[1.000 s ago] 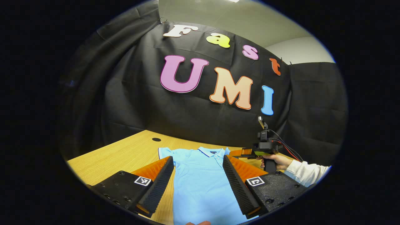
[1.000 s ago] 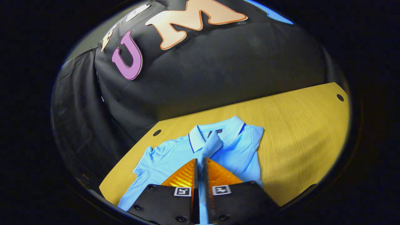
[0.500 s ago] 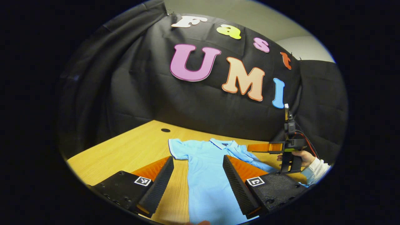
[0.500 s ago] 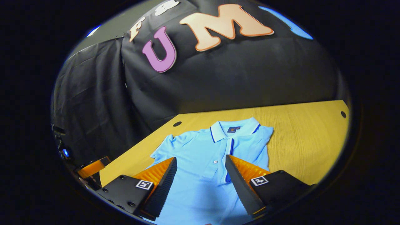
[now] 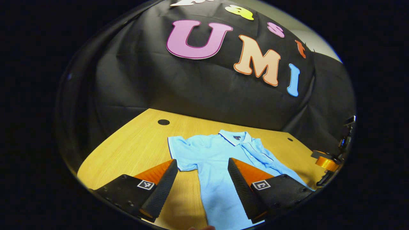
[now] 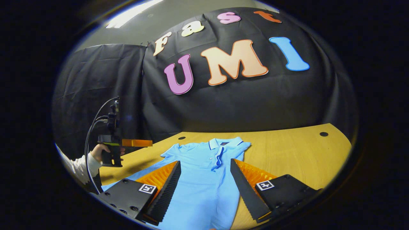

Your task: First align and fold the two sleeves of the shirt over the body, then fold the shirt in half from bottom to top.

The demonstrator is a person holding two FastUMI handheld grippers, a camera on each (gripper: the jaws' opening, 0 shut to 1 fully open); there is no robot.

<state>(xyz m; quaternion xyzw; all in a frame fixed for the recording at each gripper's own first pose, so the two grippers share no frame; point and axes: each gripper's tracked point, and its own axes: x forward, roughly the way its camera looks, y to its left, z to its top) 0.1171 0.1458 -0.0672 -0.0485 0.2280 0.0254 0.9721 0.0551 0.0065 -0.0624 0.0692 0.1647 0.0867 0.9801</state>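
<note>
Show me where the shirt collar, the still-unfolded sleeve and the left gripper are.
shirt collar [image 6: 224,143], right gripper view, on its front band.
unfolded sleeve [image 5: 179,152], left gripper view, mid-sleeve.
left gripper [image 5: 202,185], left gripper view, midway between its fingertips.

- Wooden table, light yellow-brown w/ visible grain, runs back to the black cloth wall.
- Round dark holes in the top near the back edge: one at far left and a smaller one at right in left gripper view; two also in right gripper view, and.
- Light blue polo shirt lies flat on the table, front up, collar toward the wall.
- One short sleeve spread out flat on the wood; other side of shirt looks already folded in over the body.
- Rest of tabletop is bare wood.
</note>
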